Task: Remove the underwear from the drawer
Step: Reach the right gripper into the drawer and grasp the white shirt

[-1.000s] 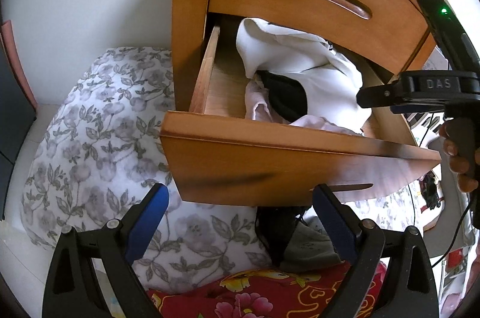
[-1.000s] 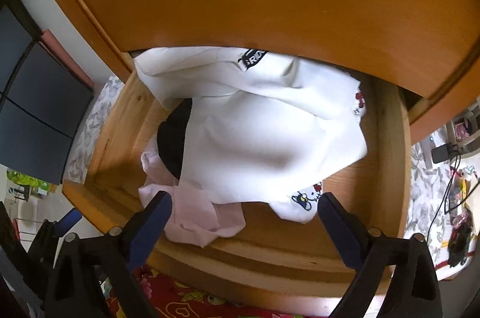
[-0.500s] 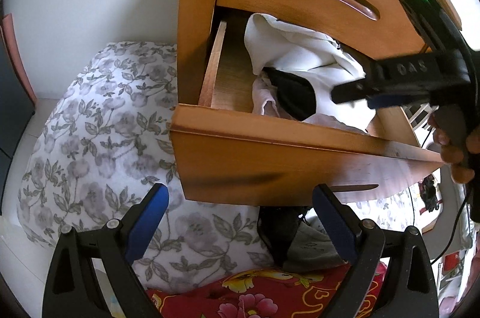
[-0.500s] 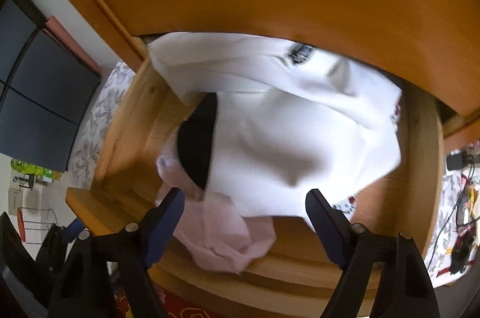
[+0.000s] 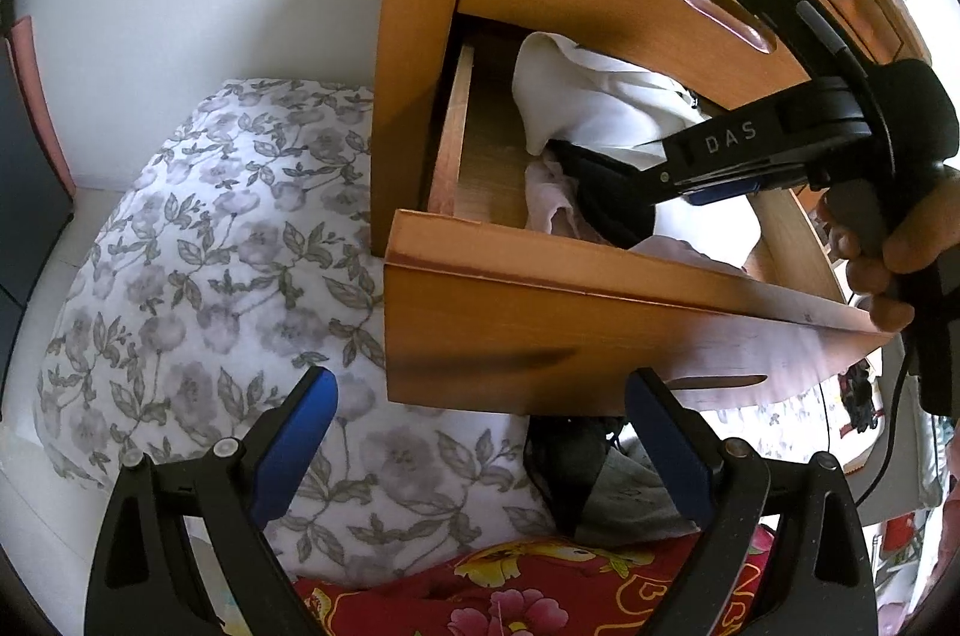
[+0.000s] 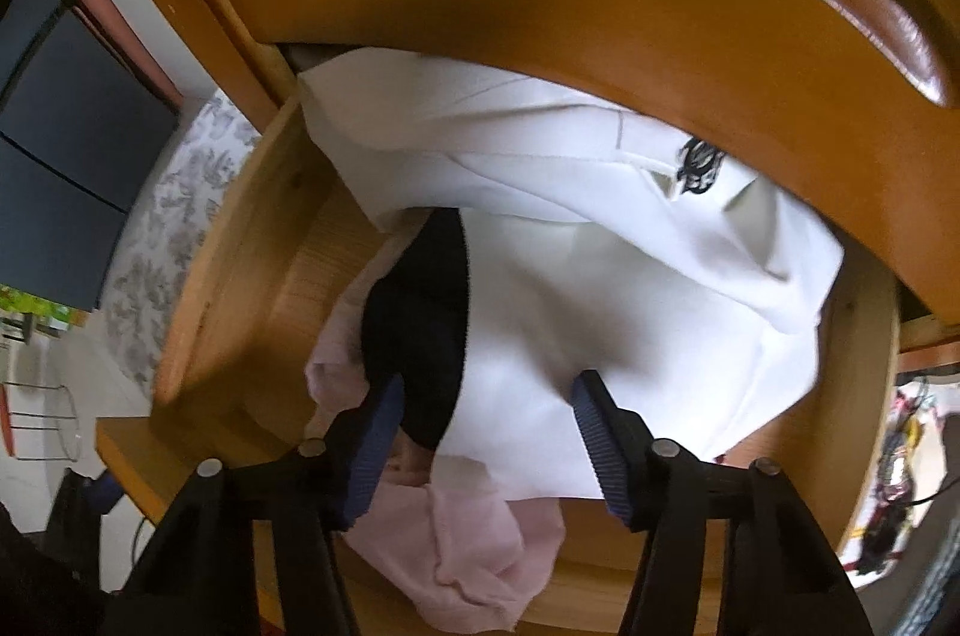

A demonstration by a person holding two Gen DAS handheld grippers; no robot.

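Note:
The lower wooden drawer (image 5: 600,336) stands pulled out. In it lie a white garment (image 6: 600,288), a black piece of underwear (image 6: 420,312) half under it, and a pink garment (image 6: 480,546) at the front. My right gripper (image 6: 487,399) points steeply down into the drawer. Its jaws are closing, with the edge of the black piece and a fold of the white cloth between the blue pads. In the left wrist view its black frame (image 5: 738,144) hangs over the black piece (image 5: 606,192). My left gripper (image 5: 480,384) is open and empty, below the drawer front.
The shut upper drawer (image 5: 726,15) overhangs the clothes closely. A floral quilt (image 5: 210,276) lies left of the cabinet, a red flowered cloth (image 5: 528,594) below. Dark and grey clothes (image 5: 588,474) lie under the drawer. A hand (image 5: 888,252) holds the right gripper. Cables (image 6: 894,456) at right.
The right gripper has come down and in over the clothes, and its jaws have narrowed around the black and white cloth. The left gripper has stayed about where it was, open.

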